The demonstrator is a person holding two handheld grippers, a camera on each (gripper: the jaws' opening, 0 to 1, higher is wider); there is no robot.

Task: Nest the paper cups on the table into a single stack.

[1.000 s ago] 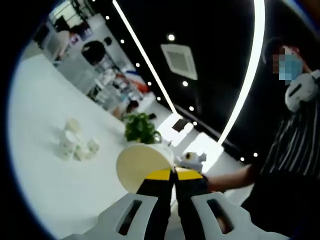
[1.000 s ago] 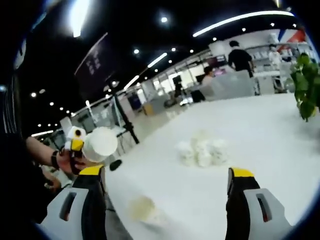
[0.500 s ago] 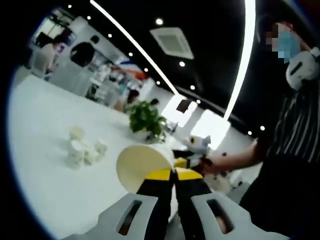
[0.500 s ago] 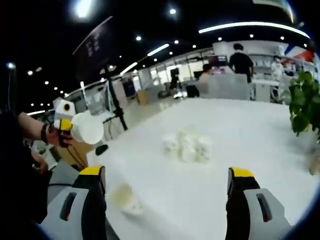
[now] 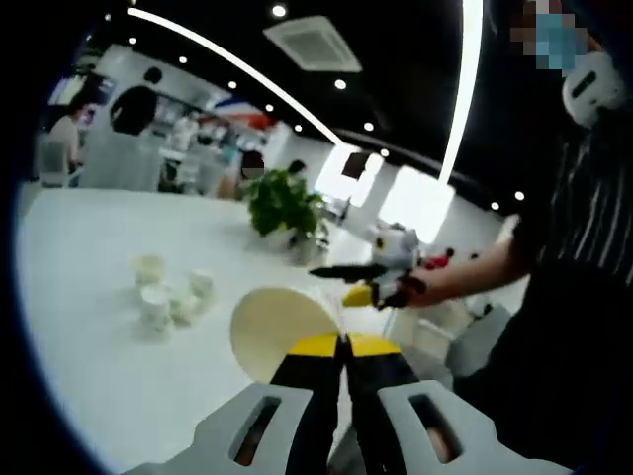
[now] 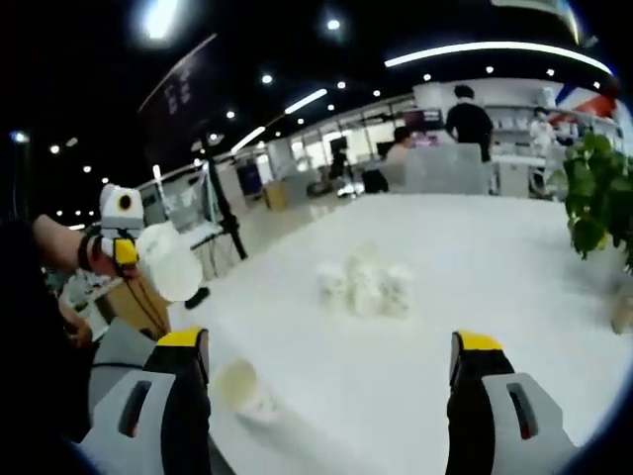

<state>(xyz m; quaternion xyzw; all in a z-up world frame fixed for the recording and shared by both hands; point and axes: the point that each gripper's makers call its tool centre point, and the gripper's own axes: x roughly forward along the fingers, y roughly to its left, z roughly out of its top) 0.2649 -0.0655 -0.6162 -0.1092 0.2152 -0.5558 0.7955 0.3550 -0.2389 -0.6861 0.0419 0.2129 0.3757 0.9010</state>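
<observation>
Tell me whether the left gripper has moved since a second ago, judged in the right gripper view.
Yes. The left gripper, shut on a cup, has drawn away from the cup cluster on the table, toward the table's edge.

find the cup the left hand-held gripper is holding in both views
Left gripper view: the held cup sits low in the middle, clamped at its rim by the shut jaws of the left hand-held gripper, mouth facing the camera.
Right gripper view: the same cup is at the left edge, above the table's corner, bottom toward the camera.
Shared landmark: the cluster of cups on the white table.
</observation>
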